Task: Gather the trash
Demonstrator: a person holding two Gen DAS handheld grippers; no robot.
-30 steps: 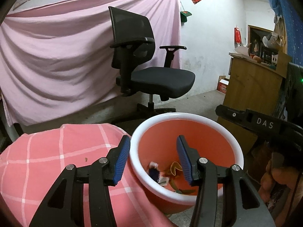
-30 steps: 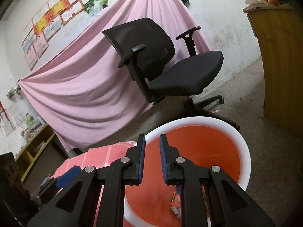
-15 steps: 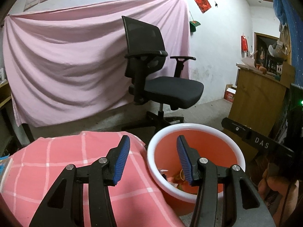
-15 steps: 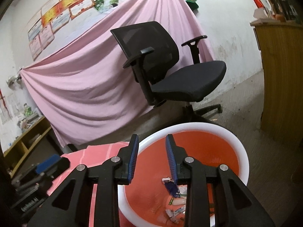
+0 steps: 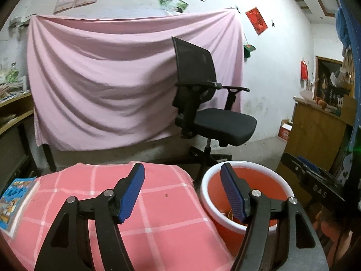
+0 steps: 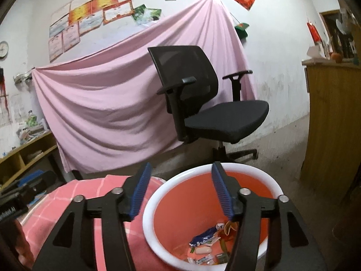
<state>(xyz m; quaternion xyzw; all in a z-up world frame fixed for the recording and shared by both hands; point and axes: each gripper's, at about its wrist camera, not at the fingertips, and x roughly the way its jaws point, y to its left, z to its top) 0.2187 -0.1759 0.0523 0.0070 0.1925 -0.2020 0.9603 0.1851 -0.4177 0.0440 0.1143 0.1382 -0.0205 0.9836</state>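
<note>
- A lived-in room of a home, part study by the look of it — not a lab or shop.
- Ahead of both grippers, a pink sheet (image 5: 126, 85) hangs across a scuffed white wall, with certificates (image 6: 90, 20) and photos taped above it.
- A black mesh office chair (image 6: 203, 103) stands in front of the sheet on a bare concrete floor.
- Off to the right, a wooden cabinet (image 6: 334, 122) with odds and ends on top; red paper decorations (image 5: 256, 20) hang on the wall.
- To the left, low wooden shelves (image 6: 24, 151) piled with papers and books.
- Just below the left gripper, a pink checked cloth (image 5: 158, 203) with a children's book (image 5: 15, 201) on it.
</note>
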